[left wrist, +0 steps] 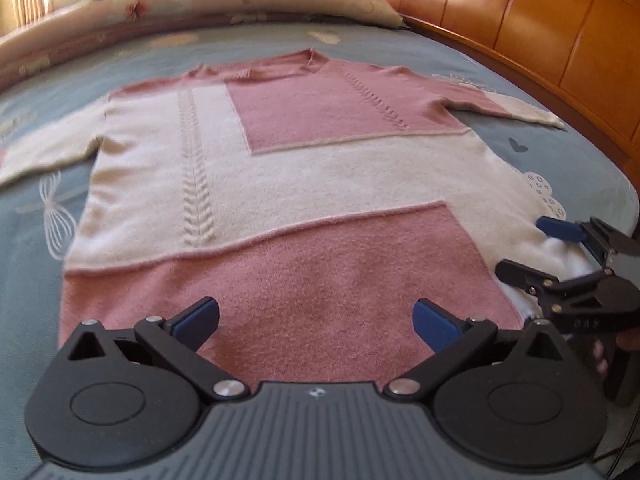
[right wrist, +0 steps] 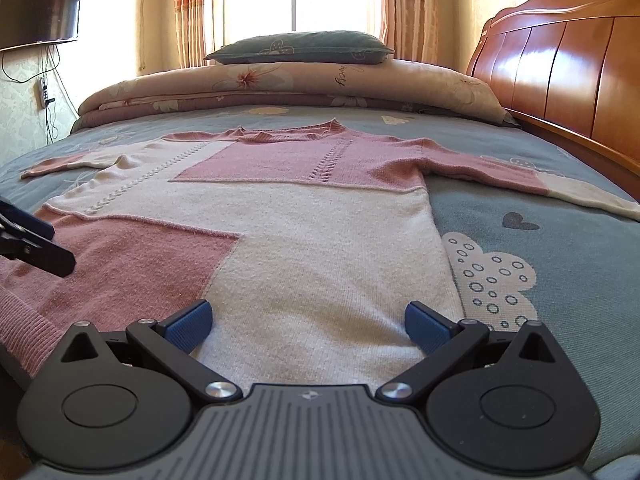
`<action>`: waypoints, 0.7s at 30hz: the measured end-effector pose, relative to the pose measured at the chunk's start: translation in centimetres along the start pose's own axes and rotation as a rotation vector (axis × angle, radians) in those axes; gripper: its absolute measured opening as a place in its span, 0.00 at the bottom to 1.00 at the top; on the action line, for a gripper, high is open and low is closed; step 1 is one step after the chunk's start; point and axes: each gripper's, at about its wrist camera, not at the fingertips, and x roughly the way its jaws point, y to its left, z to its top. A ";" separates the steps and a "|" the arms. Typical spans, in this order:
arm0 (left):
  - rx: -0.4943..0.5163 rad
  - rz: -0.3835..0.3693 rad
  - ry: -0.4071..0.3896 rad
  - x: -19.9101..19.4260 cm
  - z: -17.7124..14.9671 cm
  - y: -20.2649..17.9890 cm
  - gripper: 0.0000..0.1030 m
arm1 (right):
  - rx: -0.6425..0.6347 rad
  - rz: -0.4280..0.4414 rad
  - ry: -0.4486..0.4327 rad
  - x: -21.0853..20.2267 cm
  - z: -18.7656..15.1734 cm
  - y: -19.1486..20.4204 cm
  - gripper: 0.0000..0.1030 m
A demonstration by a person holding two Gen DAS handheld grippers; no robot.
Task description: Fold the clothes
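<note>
Bedroom setup: work surface is a bed with a blue-grey printed bedsheet (right wrist: pixel 560 248), no bench.

Nearest: both grippers at the sweater's bottom hem. Left gripper (left wrist: pixel 316 322) hovers over the pink hem panel, jaws spread wide, nothing between the pads. Right gripper (right wrist: pixel 308 326) sits over the cream hem corner, jaws likewise spread, holding nothing. In the left wrist view the right gripper's fingers straddle the cream edge at the sweater's right side; can't tell if the pads touch the knit.

Task item: pink-and-cream knit sweater (right wrist: pixel 312 232), flat on the sheet, front or back up unclear, neckline away from the cameras, hem nearest. Both sleeves out sideways: right sleeve (right wrist: pixel 520 184) runs toward the headboard side, left sleeve (left wrist: pixel 44 152) toward the opposite edge. Body looks smooth, no creases or overlaps.

Progress, my read: zero folds made. Garment is spread, that's the only prep visible. Left to do: sleeves in, sides in, then hem-to-neck fold. Grippers look staged for a first grasp at the hem.

Farther: folded floral quilt (right wrist: pixel 280 84) across the bed, dark green pillow (right wrist: pixel 300 48) on top of it. Wooden headboard (right wrist: pixel 568 64) on the right. Curtained window behind, wall-mounted TV (right wrist: pixel 40 16) on the left.

Containers: none in view.
</note>
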 end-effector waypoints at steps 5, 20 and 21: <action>-0.009 -0.003 -0.003 0.3 -0.3 0.2 0.99 | 0.007 -0.007 -0.016 0.1 -0.1 0.1 1.00; 0.011 0.120 -0.136 -4.0 5.3 5.0 0.77 | 0.009 -0.014 -0.024 0.2 0.0 0.2 1.00; -0.011 0.129 -0.152 -4.5 5.8 6.1 0.74 | 0.009 -0.011 -0.016 0.2 0.2 0.2 1.00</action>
